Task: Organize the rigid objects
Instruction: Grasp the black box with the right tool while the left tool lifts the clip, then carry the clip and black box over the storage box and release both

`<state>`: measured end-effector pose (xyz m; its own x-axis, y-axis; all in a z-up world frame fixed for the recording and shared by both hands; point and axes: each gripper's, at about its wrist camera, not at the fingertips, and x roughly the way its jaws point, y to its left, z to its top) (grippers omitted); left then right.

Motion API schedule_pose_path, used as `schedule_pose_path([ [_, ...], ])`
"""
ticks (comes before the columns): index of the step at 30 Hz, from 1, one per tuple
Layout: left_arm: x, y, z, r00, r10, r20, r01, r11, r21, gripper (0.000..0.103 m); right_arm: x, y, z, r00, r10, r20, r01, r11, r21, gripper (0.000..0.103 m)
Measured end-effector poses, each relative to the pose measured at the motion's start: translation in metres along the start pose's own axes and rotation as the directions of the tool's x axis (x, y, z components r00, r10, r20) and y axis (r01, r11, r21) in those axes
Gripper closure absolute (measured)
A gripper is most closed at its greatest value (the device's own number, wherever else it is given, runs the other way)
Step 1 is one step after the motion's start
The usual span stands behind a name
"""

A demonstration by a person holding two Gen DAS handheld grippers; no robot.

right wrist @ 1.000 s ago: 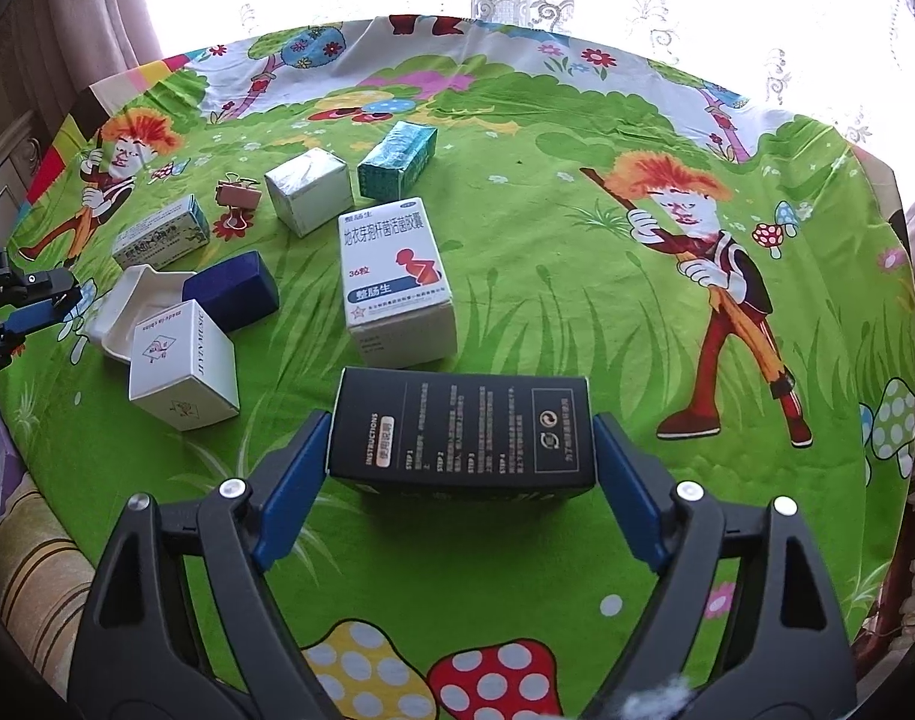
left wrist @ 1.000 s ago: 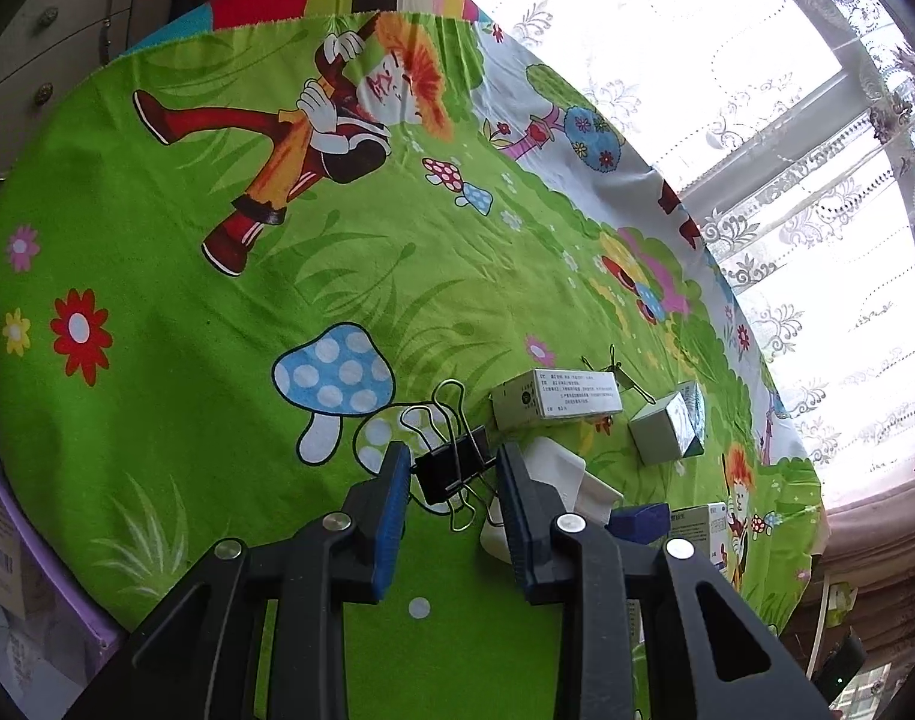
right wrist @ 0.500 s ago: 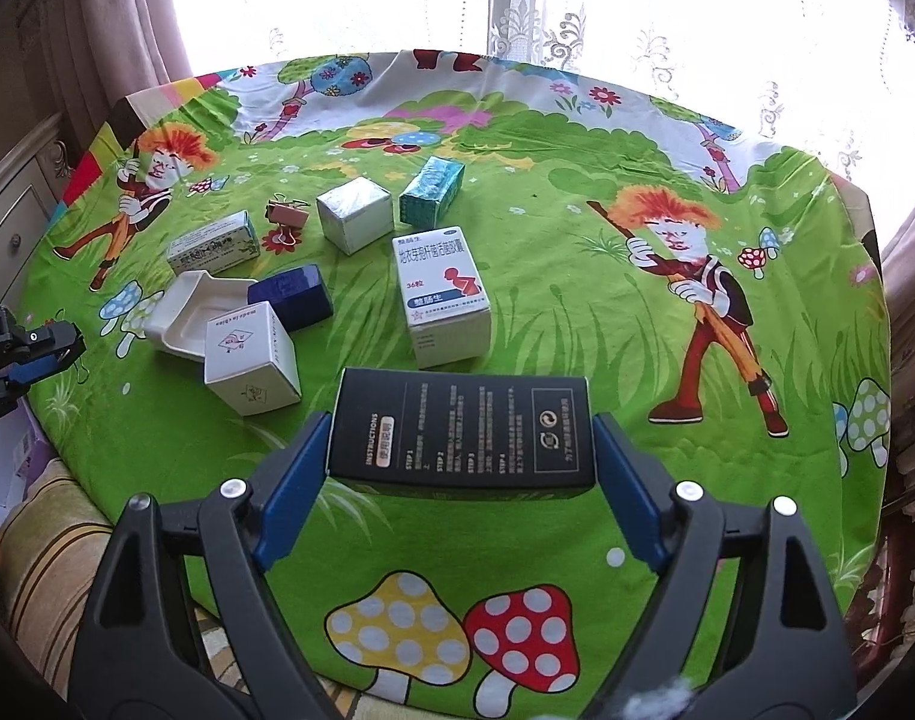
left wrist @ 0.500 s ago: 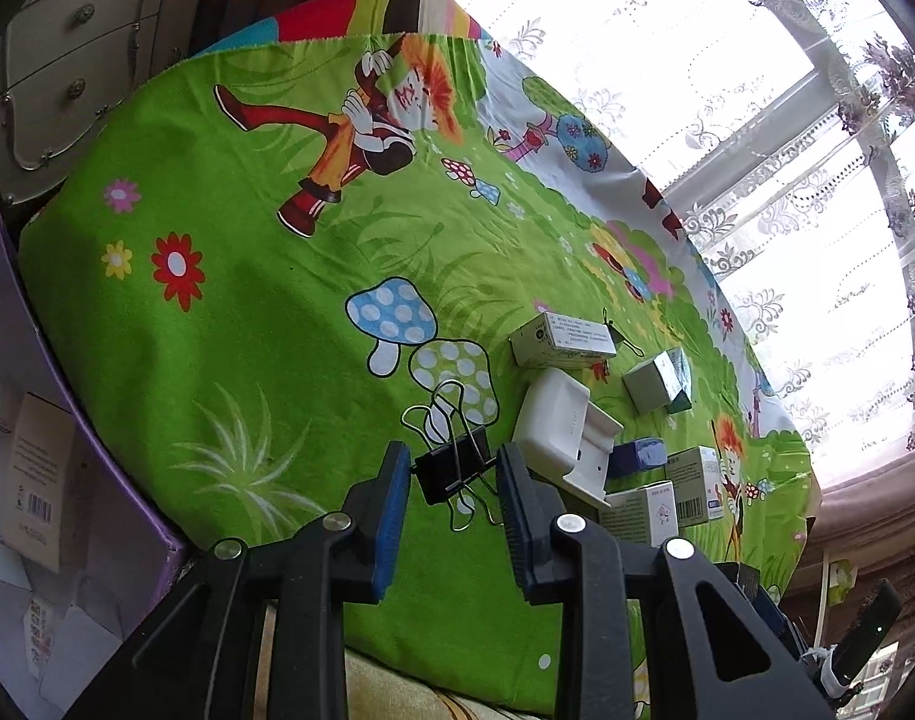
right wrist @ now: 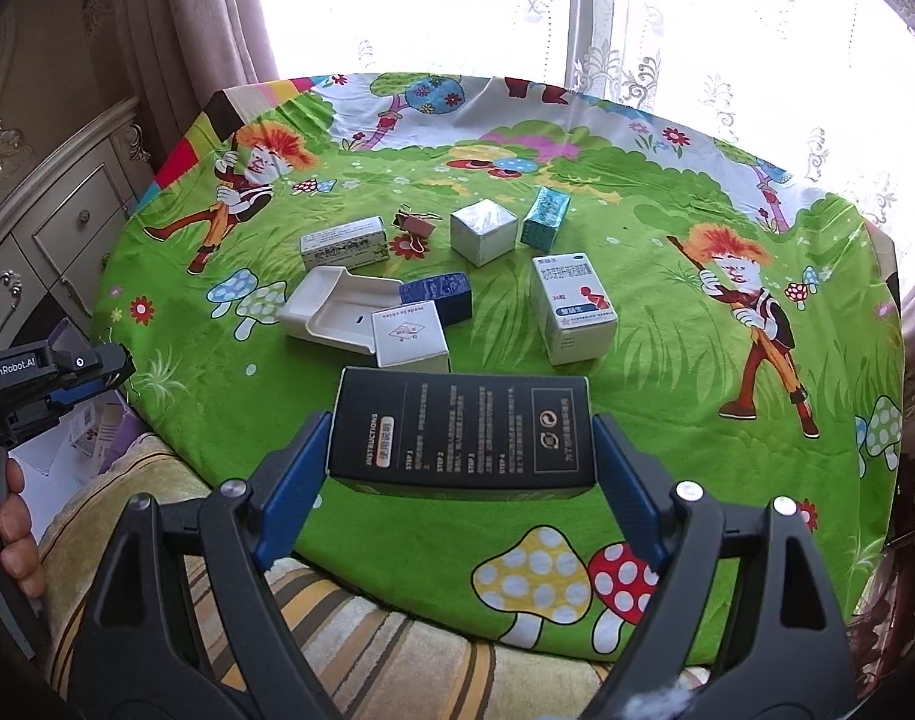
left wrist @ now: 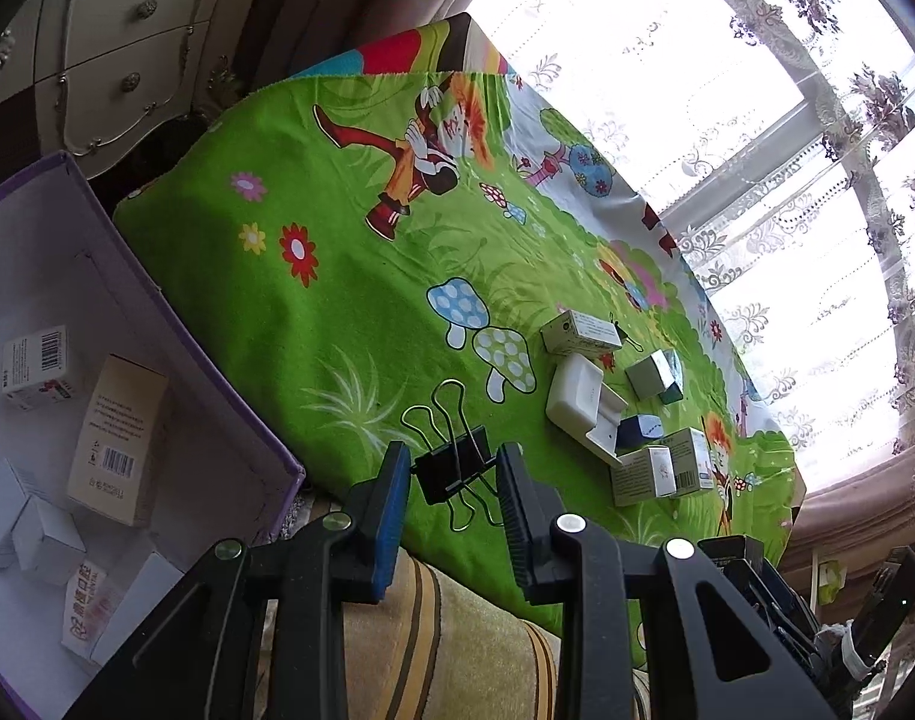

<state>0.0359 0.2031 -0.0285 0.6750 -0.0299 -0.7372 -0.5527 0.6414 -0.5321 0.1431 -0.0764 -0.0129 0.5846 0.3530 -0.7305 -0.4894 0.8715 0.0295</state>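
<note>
Left gripper (left wrist: 451,474): closed on a black binder clip (left wrist: 454,468); clip body between the pads, wire handles pointing forward past the tips.
Right gripper (right wrist: 460,450): closed on a black box (right wrist: 463,429); jaws spread wide, pads pressing the two short ends.
Black box, long axis: crosswise to the fingers, spanning pad to pad; printed face up.
Storage bin (left wrist: 175,336): white interior, purple rim; left of and below the left jaws, beside the table edge; several small cartons (left wrist: 121,441) already inside.
Bin relative to right jaws: far to the left, only a corner in view (right wrist: 106,426) beyond the left gripper's body.
Nearer hand: left, almost over the bin's near wall; right, by judgement, due a longer sweep leftward.
Coming move, judged: clip to be carried left over the rim and released; box to follow, long axis likely best kept along the bin.
Remaining items: white tray (right wrist: 331,309), white medicine box (right wrist: 571,309), silver cube (right wrist: 481,231), teal box (right wrist: 544,219), all ahead of both jaws on the green tablecloth (right wrist: 667,360).
Risk, judged: box end catching the bin rim.
</note>
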Motion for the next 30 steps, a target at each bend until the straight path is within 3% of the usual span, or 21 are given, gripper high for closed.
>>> schedule_pose_path([
  [14, -0.059, 0.068, 0.0, 0.997, 0.04, 0.071, -0.034, 0.996, -0.083, 0.072, -0.019, 0.077, -0.002, 0.988, 0.151, -0.024, -0.152, 0.985, -0.081, 0.017],
  [30, -0.106, 0.148, 0.006, 0.981, 0.122, 0.151, -0.089, 0.974, -0.208, 0.072, -0.02, 0.212, -0.002, 0.923, 0.362, -0.129, -0.383, 0.893, -0.236, 0.017],
])
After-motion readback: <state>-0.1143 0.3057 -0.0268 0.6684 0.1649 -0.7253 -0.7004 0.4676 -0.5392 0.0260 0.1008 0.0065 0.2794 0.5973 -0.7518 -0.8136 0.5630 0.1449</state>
